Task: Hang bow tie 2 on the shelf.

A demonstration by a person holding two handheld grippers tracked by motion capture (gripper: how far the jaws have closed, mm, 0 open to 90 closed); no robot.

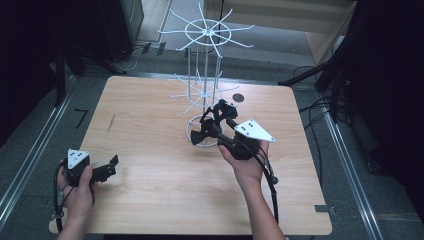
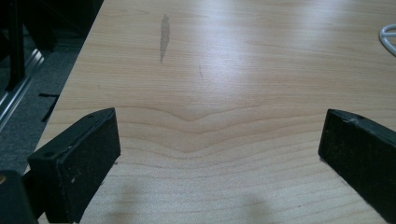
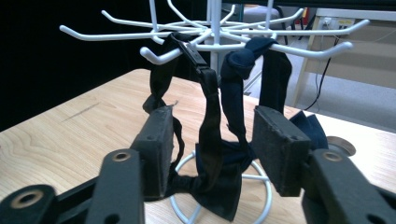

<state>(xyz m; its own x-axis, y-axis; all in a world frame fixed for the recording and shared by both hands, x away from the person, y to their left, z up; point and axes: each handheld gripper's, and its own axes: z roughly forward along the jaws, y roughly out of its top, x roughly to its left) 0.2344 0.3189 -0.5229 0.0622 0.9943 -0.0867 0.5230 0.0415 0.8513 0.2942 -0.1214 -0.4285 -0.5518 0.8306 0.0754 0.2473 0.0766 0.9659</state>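
A white wire rack [image 1: 206, 35] stands on the wooden table [image 1: 150, 130]. Two dark bow ties [image 1: 204, 131] hang from its lower hooks over the base ring. In the right gripper view a black bow tie [image 3: 217, 184] hangs by its strap from one hook, and a navy bow tie [image 3: 236, 70] hangs from the hook beside it. My right gripper [image 3: 217, 140] is open, its pads on either side of the straps without pressing them. From above, the right gripper [image 1: 214, 124] reaches into the rack from the front right. My left gripper [image 1: 111, 167] rests open at the table's front left, nothing between its fingers [image 2: 88, 154].
The rack's upper tier of hooks [image 1: 220, 30] is bare. A small dark round disc [image 1: 238, 98] sits in the table behind the rack. Bare wood [image 2: 219, 70] stretches ahead of the left gripper, with the rack's base ring [image 2: 388, 37] at far right. Dark stands and cables surround the table.
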